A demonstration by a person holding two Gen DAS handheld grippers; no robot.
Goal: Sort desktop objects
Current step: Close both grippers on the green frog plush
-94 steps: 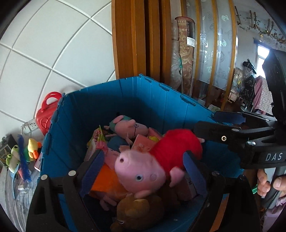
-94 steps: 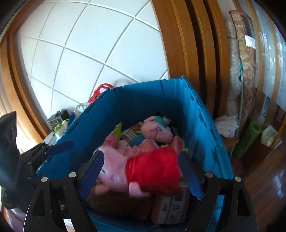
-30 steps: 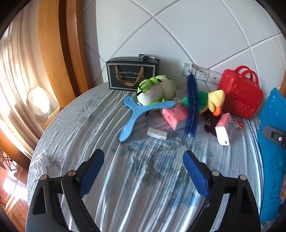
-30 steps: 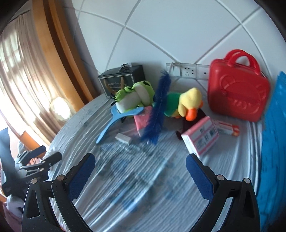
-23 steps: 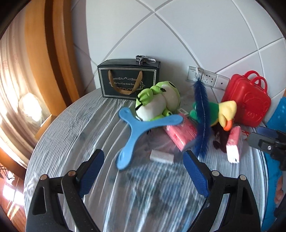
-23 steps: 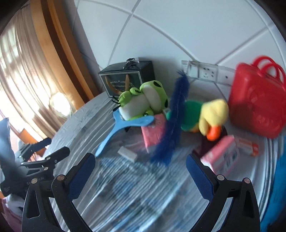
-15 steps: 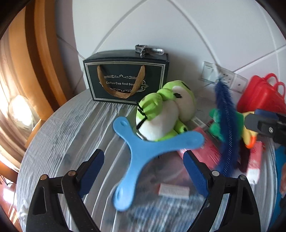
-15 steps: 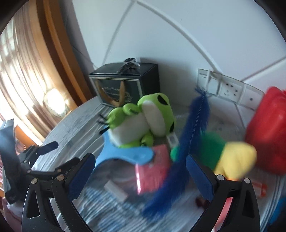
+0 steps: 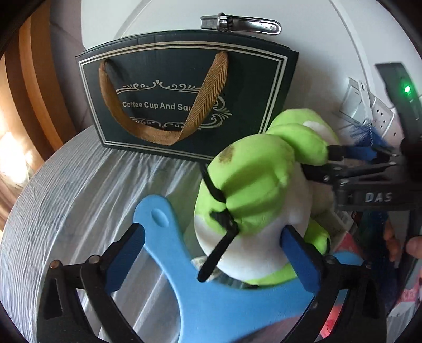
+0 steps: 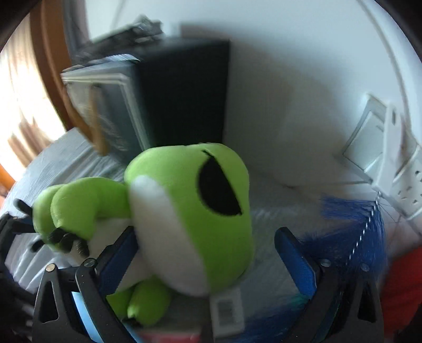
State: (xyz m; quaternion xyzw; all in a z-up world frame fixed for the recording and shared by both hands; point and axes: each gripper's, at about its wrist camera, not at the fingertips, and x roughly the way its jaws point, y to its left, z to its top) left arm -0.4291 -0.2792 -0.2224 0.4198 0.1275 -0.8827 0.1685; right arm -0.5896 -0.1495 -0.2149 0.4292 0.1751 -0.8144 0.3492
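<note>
Left wrist view: I held left gripper point(image 9: 211, 253) spread, jaws just widened around frog plush point(image 9: 253, 190), ungripped.
Right gripper point(image 10: 205, 253): spread around frog, ungripped.
Risk: boomerang point(image 9: 190, 279) at 6 o'clock snagged, dragged along.

A round tabletop point(image 9: 66, 190) under a pale, wrinkled, striped cloth stood against a white panelled wall point(image 9: 158, 15) bearing sockets point(image 10: 395, 168), with brown wooden trim point(image 9: 29, 87) and sunlit curtains point(image 10: 15, 87) at the left.
</note>
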